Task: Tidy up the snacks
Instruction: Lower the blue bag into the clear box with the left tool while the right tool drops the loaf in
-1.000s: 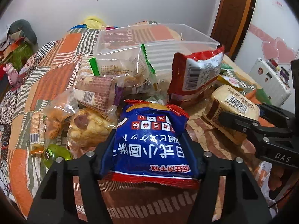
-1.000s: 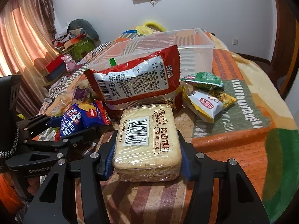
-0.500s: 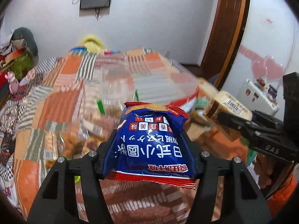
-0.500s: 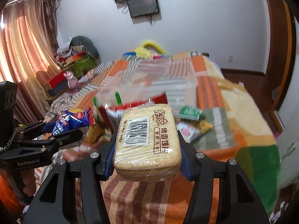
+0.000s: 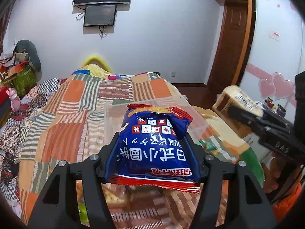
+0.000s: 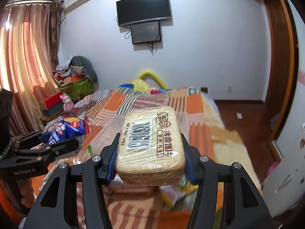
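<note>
Above the patchwork bedspread [image 5: 76, 103] I have a snack in each gripper, both lifted clear of the bed. My left gripper [image 5: 152, 152] is clamped on the blue biscuit bag [image 5: 154, 145], its pads squeezing the lower sides so the film creases inward and the bag stands up between the fingers. My right gripper [image 6: 149, 156] is clamped on the wrapped bread-slice pack [image 6: 150, 145], barcode up, held square across its long sides. From the left wrist view the clear plastic bin [image 5: 144, 106] shows only as a blurred, see-through shape just beyond the bag, far side of the pile, so I judge that to be where both go. To do this carry well I would keep each grip as it is: the bag is air-filled and slippery, and easing off would let it slide out, while squeezing harder could burst it or crush the biscuits. The bread pack is soft too, so I'd not tighten further. I would bring each one over the bin's rim with some height to spare, keep the two grippers apart so they don't knock in the narrow opening, and set one snack down before the other. Other packets [image 6: 177, 190] lie blurred below on the bed; I'd avoid dragging over them.
</note>
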